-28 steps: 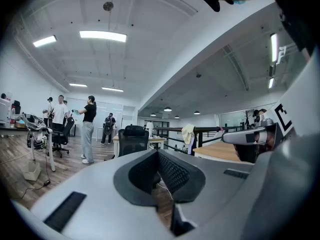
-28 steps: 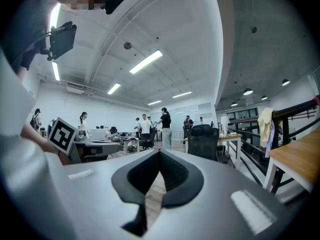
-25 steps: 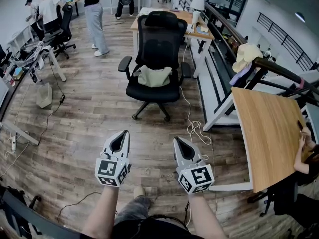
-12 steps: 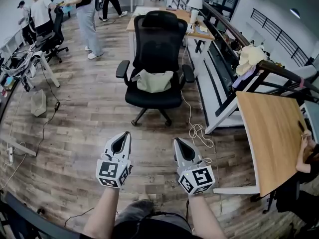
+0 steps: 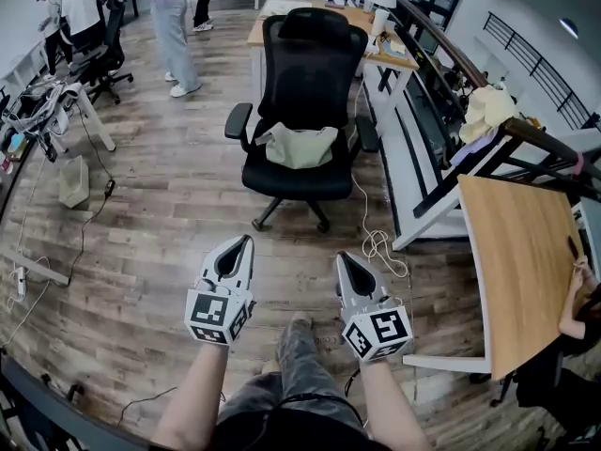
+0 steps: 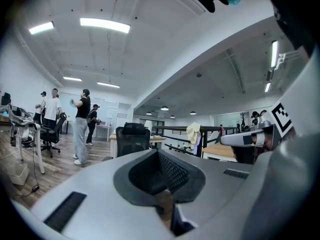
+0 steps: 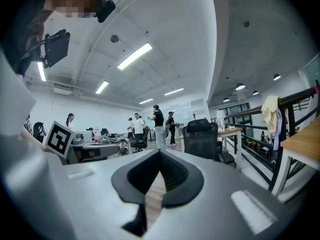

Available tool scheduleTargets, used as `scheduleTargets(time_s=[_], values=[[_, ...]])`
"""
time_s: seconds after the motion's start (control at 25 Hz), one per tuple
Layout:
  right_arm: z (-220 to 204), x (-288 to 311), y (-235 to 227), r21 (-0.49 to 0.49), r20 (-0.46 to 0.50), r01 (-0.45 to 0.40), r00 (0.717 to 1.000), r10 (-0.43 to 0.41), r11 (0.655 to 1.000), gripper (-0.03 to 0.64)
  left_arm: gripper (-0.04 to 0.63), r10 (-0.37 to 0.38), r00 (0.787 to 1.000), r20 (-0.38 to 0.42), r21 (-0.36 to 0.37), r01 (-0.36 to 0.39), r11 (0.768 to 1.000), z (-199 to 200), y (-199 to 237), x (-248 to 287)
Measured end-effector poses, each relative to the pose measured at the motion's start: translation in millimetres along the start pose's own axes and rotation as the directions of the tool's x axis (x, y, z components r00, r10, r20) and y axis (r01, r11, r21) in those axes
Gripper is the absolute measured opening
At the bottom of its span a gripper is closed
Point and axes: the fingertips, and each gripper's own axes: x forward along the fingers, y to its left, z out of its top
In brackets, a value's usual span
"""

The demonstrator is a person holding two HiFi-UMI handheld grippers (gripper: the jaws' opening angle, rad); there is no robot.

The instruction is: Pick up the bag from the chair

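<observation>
We are holding the left gripper [image 5: 244,241] and the right gripper [image 5: 342,256] side by side, well short of the chair [image 5: 307,73] and pointing toward it. Both are smooth grey plastic shells tapering to a point, each lined with dark ribbed padding around a teardrop hollow. In the left gripper view and the right gripper view alike, the jaws are clenched tip to tip and are gripping nothing; only floor planks are showing through the hollows. A black-and-white marker cube [image 5: 218,316] is sitting at the back of the left gripper.

The chair is a black office model with a tall mesh back, a headrest, curved armrests and a star base on castors. The bag [image 5: 300,146], pale greenish cloth, soft and slumped, is lying on the chair's seat against the backrest, untouched. Under the chair, the floor [image 5: 160,224] is running in weathered brown-grey wood planks. Beyond the chair's right side, a white cable [image 5: 380,245] is looping on the floor beside a smooth wood-topped surface [image 5: 521,252] on a white frame.

Compared with half a second ago, the chair is sitting slightly closer to us, a leg in grey jeans [image 5: 300,365] is now stepping forward between the grippers, and the jaws are staying clenched as before.
</observation>
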Motion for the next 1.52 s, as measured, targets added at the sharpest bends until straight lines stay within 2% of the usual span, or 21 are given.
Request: scheduleTargets(time_s=[0.28,0.76,1.12,1.52], values=[[5,50,-21,-0.008,-0.002,-0.035,0.999,0.035,0.999,0.008,-0.003,0.019,1.0,-0.014,-0.003,-0.02,1.0,2,23,44],[12,110,-86,0.029,-0.021,-0.051,0.998,0.052,0.998,0.008,-0.003,0.017,1.0,-0.027,-0.008,-0.017,1.0,12,33,134],[5,141,-123,0.066,-0.017,-0.072,0.997,0.073,0.995,0.008,-0.003,0.053,0.998,-0.045,0.011,-0.053,0.999,6,40,176],[8,149,-154,0.081,-0.01,-0.054,0.998,0.055,0.995,0.008,-0.003,0.067,0.997,-0.042,0.001,-0.067,0.998,8,43,203]])
